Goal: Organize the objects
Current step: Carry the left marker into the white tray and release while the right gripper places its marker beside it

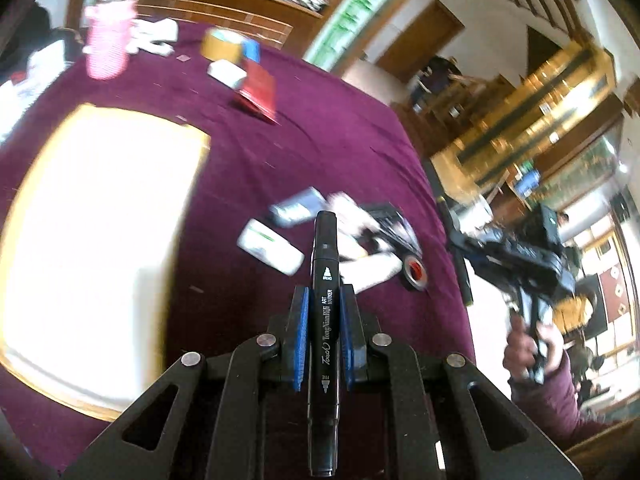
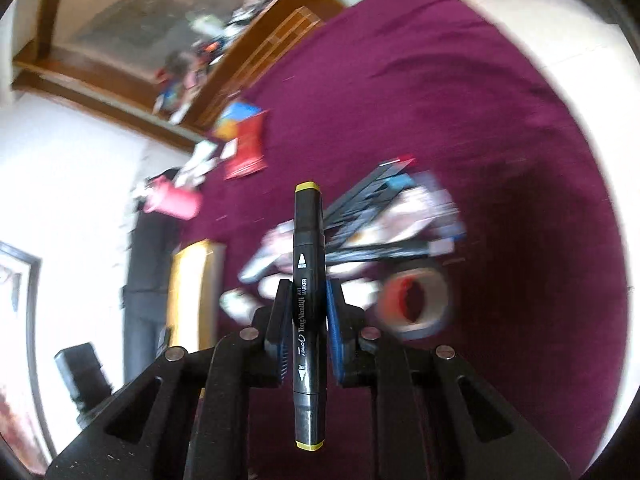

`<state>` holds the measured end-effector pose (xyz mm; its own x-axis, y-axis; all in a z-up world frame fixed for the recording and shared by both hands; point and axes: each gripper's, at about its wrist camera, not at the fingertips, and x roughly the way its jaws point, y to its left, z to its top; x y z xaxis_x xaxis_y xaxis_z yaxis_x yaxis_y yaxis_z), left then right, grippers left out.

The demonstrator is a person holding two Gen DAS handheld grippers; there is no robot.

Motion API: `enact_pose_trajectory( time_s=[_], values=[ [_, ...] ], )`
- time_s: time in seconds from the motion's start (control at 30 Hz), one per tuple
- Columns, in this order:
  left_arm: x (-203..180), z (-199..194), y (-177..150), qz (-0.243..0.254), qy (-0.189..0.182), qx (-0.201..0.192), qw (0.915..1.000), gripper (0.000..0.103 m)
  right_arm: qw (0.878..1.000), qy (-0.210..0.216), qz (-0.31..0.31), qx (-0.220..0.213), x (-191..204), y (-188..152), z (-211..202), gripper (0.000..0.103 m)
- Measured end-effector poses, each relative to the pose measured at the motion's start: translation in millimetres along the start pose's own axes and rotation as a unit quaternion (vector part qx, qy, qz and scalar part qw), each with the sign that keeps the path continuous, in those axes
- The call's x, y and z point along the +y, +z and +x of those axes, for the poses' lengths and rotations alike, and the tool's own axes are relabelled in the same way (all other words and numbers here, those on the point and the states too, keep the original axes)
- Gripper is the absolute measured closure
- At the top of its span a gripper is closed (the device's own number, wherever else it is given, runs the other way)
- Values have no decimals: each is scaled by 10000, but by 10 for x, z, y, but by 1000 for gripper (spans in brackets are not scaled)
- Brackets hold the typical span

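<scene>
Maroon cloth (image 1: 328,140) is seen; black marker (image 1: 325,320) with white print; yellow-capped black marker (image 2: 307,312); blue pads (image 1: 301,336); pink cup (image 1: 107,46).

The left gripper (image 1: 324,300) pointed toward twelve o'clock, jaws clamped on a black marker (image 1: 325,320). The right gripper (image 2: 306,292) did likewise, clamped on a yellow-capped marker (image 2: 306,312). The person's right hand (image 1: 528,348) gripped its handle.

A table covered in a deep maroon cloth (image 1: 320,152) fills the near ground. At its far edge stands a brown wooden cabinet (image 1: 224,4) with clutter piled on top. White walls (image 1: 492,4) rise behind, with a dark wooden door (image 1: 420,36) to the right. Further right, glossy golden-brown shelving (image 1: 532,120) catches strong light. In the right wrist view, a wooden-framed panel (image 2: 132,24) hangs on the white wall.
</scene>
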<state>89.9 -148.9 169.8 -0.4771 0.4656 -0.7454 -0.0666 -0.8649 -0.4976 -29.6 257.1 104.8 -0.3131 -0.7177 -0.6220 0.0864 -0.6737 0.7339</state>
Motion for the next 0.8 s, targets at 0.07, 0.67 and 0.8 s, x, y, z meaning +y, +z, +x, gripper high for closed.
enact_pose_trajectory(
  time_s=[0.07, 0.67, 0.8],
  values=[
    [173, -85, 133, -28, 119, -109, 9999, 91, 9996, 201, -126, 183, 295, -51, 214, 89],
    [1869, 852, 1055, -826, 420, 261, 9954, 92, 9905, -737, -342, 1110, 1879, -208, 3000, 89],
    [1976, 1077, 1089, -915, 304, 400, 9945, 92, 9839, -1300, -605, 1070, 1923, -242, 3185, 89]
  ],
)
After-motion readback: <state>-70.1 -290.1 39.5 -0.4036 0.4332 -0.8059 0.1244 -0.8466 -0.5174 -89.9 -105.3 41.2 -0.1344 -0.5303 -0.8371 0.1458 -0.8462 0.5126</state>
